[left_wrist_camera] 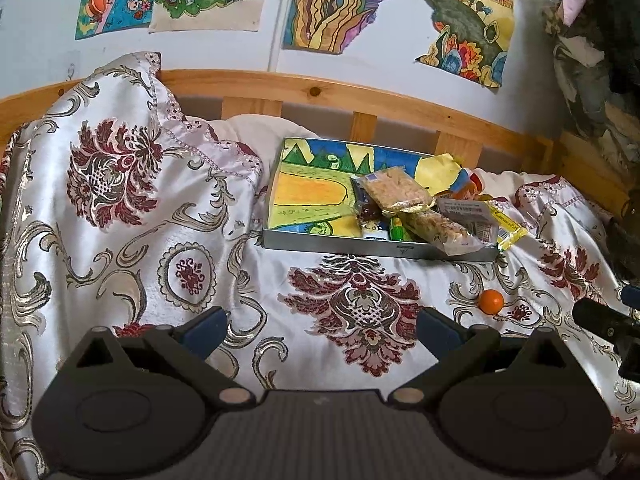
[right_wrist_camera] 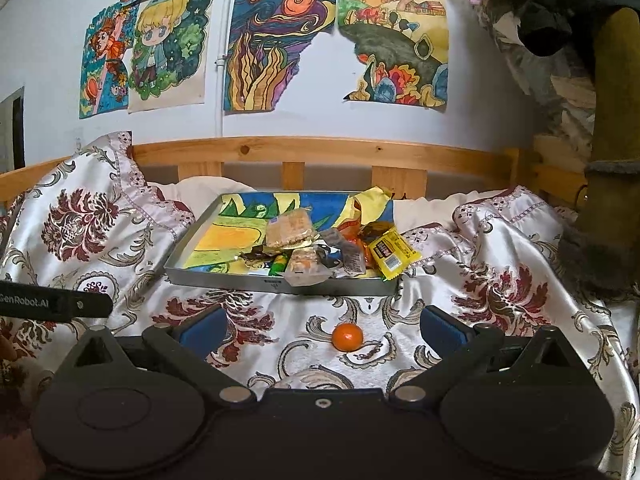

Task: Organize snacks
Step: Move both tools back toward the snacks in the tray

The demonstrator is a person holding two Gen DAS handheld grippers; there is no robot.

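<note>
Both grippers spread wide, empty
Orange (right_wrist_camera: 347, 336) on bedspread (right_wrist_camera: 500, 264), between right gripper (right_wrist_camera: 322, 330) fingers; snacks piled in tray (right_wrist_camera: 224, 278); left gripper (left_wrist_camera: 320, 330) hovers

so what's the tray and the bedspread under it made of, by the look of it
Tray: looks like thin sheet metal, dull grey matte, with crisp folded walls. Bedspread: seemingly a satin-like woven fabric, glossy, with sheen on its folds and a maroon and gold damask pattern; the fibre cannot be told.

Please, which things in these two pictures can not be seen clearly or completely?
- Snacks low in the pile, right view: covered by the packets above.
- Print on the yellow packet, right view: too small.
- Right tongs, left view: cut off by the edge.
- Tray floor on its right, left view: hidden under snacks.
</note>
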